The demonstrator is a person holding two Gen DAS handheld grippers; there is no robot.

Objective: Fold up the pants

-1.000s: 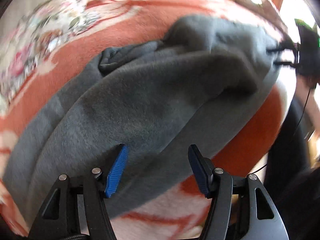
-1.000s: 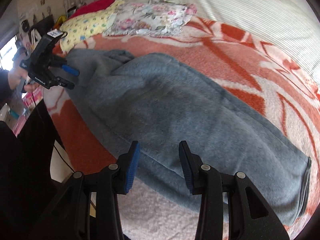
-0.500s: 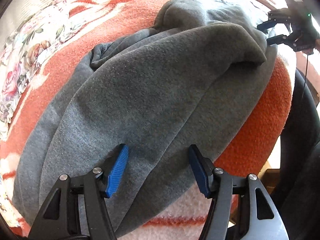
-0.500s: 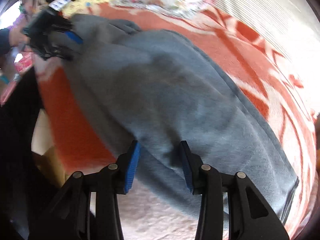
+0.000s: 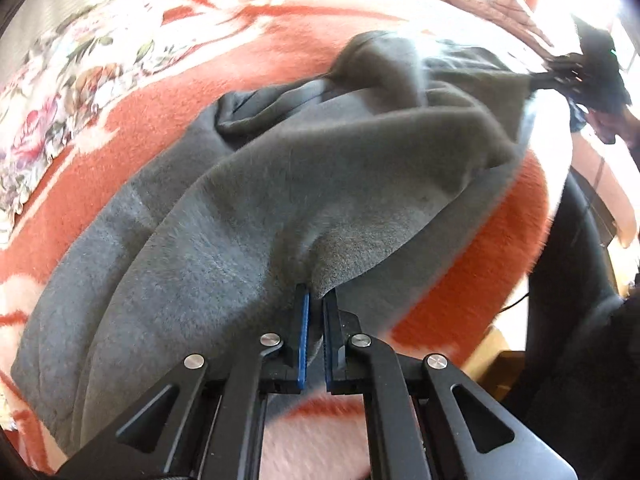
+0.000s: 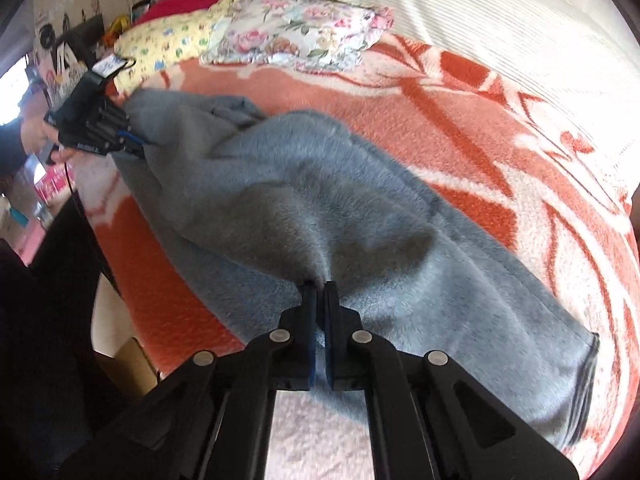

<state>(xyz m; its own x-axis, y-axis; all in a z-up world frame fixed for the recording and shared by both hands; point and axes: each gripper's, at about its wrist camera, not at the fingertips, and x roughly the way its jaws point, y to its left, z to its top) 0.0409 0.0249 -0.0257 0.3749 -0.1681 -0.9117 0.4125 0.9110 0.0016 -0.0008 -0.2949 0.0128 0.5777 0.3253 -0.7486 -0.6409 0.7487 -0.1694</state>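
Note:
Grey fleece pants (image 5: pixel 248 208) lie lengthwise on an orange and white blanket (image 5: pixel 168 108), folded leg over leg. My left gripper (image 5: pixel 315 300) is shut on the near edge of the pants at one end, pinching a raised fold. My right gripper (image 6: pixel 319 290) is shut on the near edge of the pants (image 6: pixel 320 208) farther along, with cloth bunched up to its tips. Each gripper shows in the other's view: the right one (image 5: pixel 576 74) at the far end, the left one (image 6: pixel 100 128) at the far left.
Floral and yellow pillows (image 6: pixel 296 36) lie at the head of the bed. A white striped sheet (image 6: pixel 500 20) covers the far side. The bed's near edge drops to the floor with a cardboard box (image 6: pixel 132 364) and dark clothing beside it.
Both grippers were open over the pants' near edge; both have closed on the cloth and pinched it up into folds.

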